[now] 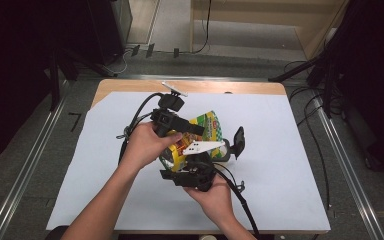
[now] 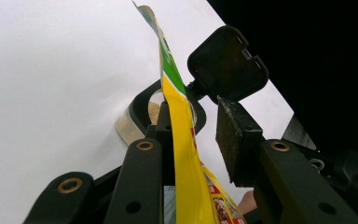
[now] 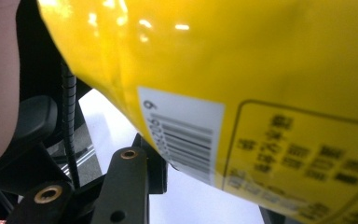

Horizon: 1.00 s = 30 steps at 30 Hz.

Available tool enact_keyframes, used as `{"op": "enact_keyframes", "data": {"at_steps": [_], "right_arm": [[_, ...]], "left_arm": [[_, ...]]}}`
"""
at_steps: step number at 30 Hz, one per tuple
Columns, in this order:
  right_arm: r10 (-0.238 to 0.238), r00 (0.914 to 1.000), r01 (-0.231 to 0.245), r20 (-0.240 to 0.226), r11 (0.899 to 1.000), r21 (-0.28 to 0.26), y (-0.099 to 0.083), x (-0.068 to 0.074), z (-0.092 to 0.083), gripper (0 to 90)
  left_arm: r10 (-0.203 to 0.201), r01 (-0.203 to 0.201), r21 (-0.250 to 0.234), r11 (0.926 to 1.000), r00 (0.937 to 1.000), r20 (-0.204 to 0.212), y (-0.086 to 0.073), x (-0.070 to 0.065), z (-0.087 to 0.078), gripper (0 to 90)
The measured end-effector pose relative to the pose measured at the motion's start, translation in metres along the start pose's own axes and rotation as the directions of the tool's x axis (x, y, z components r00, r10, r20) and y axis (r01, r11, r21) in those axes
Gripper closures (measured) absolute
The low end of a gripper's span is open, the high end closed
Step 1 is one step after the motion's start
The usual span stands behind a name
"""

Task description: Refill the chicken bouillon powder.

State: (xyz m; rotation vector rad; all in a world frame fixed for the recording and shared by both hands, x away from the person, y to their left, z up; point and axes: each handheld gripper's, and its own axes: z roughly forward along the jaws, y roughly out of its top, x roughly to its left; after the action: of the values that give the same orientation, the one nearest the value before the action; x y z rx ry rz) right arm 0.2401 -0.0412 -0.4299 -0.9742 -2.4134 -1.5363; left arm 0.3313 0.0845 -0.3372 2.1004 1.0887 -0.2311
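The left gripper stood part open around the yellow bag's top edge; whether the right gripper gripped it couldn't be told. Over the open-lidded container, a slipping bag risked spilling onto the white sheet.

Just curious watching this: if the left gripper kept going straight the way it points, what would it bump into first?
Probably the open jar with its flipped-up black lid, just past the yellow bag between the left gripper; depth is hard to judge.
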Motion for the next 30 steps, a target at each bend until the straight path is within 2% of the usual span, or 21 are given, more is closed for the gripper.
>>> {"op": "enact_keyframes", "data": {"at_steps": [30], "right_arm": [[-0.003, 1.0000, 0.003, -0.008, 1.000, -0.003, 0.0024, -0.0026, 0.0022, 65.7]], "left_arm": [[-0.001, 0.001, -0.015, 0.9999, 1.0000, -0.007, 0.0005, 0.0018, -0.0022, 71.7]]}}
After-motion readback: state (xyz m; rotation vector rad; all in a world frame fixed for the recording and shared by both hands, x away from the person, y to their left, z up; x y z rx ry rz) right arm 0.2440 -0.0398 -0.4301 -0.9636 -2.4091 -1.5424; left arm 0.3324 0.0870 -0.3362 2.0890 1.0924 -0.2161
